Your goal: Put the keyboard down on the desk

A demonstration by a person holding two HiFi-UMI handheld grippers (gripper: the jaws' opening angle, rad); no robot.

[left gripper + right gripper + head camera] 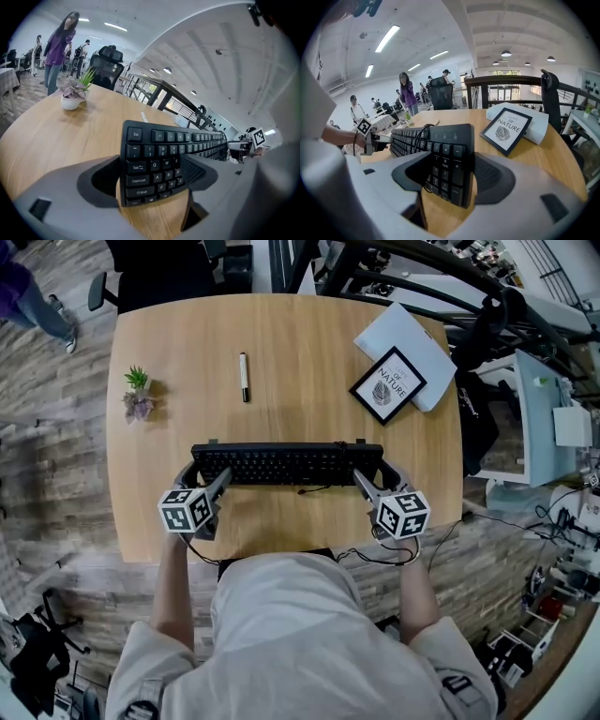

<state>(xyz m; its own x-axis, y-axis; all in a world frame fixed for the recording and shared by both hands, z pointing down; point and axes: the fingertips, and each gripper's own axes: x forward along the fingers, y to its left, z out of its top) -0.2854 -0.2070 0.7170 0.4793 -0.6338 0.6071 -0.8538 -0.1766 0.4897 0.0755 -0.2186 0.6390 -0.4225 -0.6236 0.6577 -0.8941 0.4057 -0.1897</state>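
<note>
A black keyboard (286,463) lies crosswise over the near half of the round wooden desk (309,352), its cable (314,488) trailing under its front edge. My left gripper (204,476) is shut on its left end, where the Esc and Tab keys (140,159) sit between the jaws of that gripper (157,172). My right gripper (373,476) is shut on the right end, with the number pad (445,164) filling that gripper (457,177). Both gripper views show the keyboard tilted, wood below it. Whether it touches the desk I cannot tell.
Beyond the keyboard lie a pen (244,377), a small potted plant (139,393) at the left, and a framed "Nature" print (388,385) on a white pad (427,343) at the right. A black chair (159,268) stands behind the desk. A person (58,51) stands further off.
</note>
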